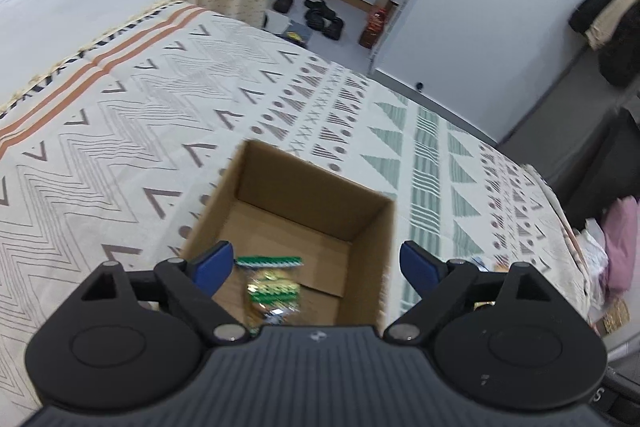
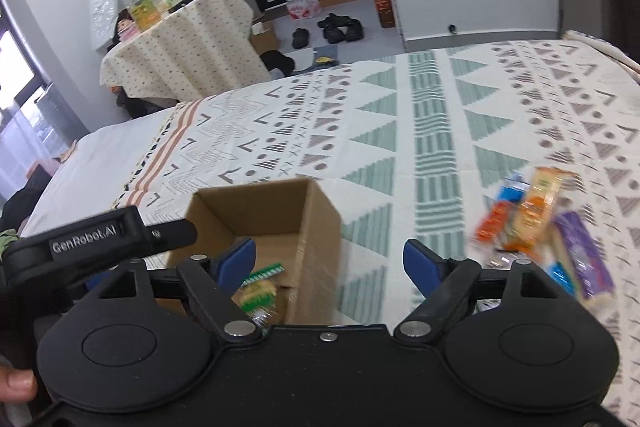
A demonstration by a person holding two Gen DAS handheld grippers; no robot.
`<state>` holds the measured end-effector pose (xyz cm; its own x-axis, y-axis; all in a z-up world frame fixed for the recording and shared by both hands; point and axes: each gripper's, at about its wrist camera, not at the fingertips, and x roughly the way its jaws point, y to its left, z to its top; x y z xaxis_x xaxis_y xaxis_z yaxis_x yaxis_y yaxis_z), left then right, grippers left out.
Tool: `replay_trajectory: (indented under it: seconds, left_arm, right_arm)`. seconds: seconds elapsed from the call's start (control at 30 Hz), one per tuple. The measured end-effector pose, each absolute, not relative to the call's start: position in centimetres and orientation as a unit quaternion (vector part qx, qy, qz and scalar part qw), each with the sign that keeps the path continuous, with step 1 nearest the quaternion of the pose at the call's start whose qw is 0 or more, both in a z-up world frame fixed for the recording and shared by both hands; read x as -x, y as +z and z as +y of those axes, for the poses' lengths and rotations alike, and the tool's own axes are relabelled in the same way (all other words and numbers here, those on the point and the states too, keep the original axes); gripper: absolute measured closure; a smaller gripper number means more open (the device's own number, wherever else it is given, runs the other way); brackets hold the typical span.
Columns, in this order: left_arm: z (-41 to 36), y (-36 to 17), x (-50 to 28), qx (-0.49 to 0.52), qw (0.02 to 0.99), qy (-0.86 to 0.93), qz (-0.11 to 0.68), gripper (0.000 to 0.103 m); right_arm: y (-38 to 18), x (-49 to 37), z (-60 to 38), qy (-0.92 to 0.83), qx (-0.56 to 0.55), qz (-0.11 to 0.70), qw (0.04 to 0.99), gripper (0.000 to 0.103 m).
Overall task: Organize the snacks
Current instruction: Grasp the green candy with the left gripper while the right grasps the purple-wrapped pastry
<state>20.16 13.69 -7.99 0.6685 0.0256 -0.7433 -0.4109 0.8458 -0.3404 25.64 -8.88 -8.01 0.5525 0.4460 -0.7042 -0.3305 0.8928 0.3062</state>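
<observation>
An open cardboard box [image 1: 360, 227] stands on the patterned bed cover; it also shows in the right wrist view [image 2: 316, 223]. A green-and-gold snack packet [image 1: 272, 287] lies on the box floor and shows in the right wrist view too [image 2: 260, 291]. My left gripper [image 1: 316, 263] is open and empty, hovering over the near part of the box. My right gripper [image 2: 330, 263] is open and empty, just right of the box. A pile of snack packets [image 2: 536, 223], orange, blue and purple, lies on the cover to the right. The left gripper's body [image 2: 100, 239] shows beside the box.
The bed cover [image 1: 160, 131] stretches wide to the left and behind the box. A cloth-covered table [image 2: 184, 55] with bottles stands past the bed. Shoes and bags lie on the floor [image 1: 320, 15]. Pink cloth [image 1: 620, 239] lies past the bed's right edge.
</observation>
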Motion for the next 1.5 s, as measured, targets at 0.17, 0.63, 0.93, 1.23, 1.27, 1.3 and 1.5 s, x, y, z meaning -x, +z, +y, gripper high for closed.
replay_trajectory:
  seconds: [0.17,0.63,0.93,1.23,1.27,1.3,1.5]
  left_arm:
    - [11.2,-7.0,-19.6,0.239,0.885,0.100,0.387,0.013]
    - [4.0,-8.3,-17.1,0.237,0.860,0.074,0.446,0.013]
    - [0.3,-8.8,-16.1,0.211,0.855,0.085,0.465,0.013]
    - [-2.3,-9.5,-15.8,0.199,0.848,0.095,0.481,0.013]
    - [-2.6,-9.5,-15.8,0.197,0.848,0.096,0.482,0.013]
    - [-2.8,-9.6,-15.8,0.195,0.848,0.097,0.483,0.013]
    - [-3.2,-10.7,-15.7,0.188,0.841,0.111,0.495,0.013]
  right_arm:
    - [-7.9,-24.4,-12.0,0.204,-0.080,0.420,0.881,0.021]
    - [-8.9,-21.3,-19.8,0.165,-0.118,0.441,0.874,0.021]
    - [-9.8,-19.6,-24.0,0.151,-0.152,0.450,0.867,0.021]
    - [-10.8,-18.3,-27.1,0.141,-0.186,0.457,0.858,0.021]
    - [-10.9,-18.2,-27.4,0.140,-0.189,0.458,0.857,0.021]
    - [-11.0,-18.2,-27.7,0.139,-0.191,0.459,0.856,0.021]
    - [-11.6,-18.1,-29.0,0.137,-0.208,0.465,0.850,0.021]
